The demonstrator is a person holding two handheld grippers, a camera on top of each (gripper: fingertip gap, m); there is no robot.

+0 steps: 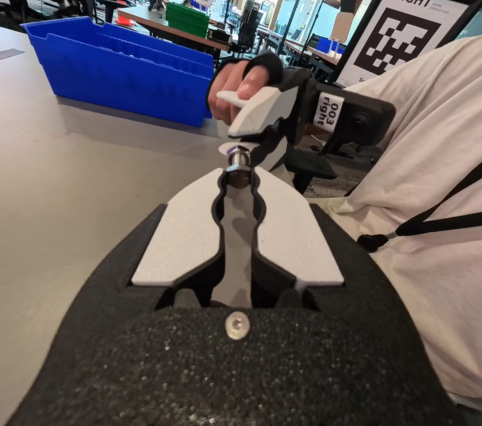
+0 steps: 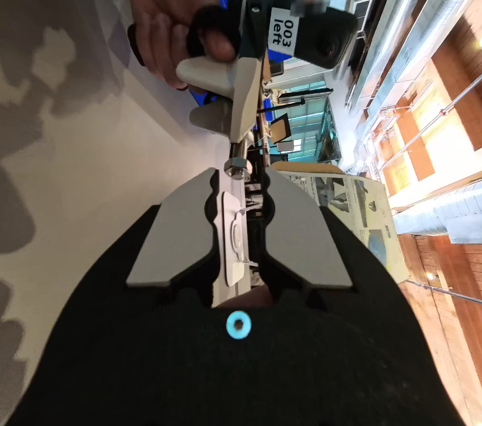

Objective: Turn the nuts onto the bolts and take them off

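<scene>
Behind L claw point(image 1: 238, 180) w/ bolt point(image 1: 238, 168): blue bin point(image 1: 125, 74), contents hidden.

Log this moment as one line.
left hand-held gripper: shut on bolt head | right hand-held gripper: open, nut at its tips | nut: threaded on bolt

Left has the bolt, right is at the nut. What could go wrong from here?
1. The left gripper pinches the bolt by its head, only at the very tips of the jaws, so turning force may twist it loose.
2. The right gripper is open and the nut sits off-centre in the gap, so closing may grab it unevenly.
3. Everything is held above the table, so a freed nut could drop.
</scene>
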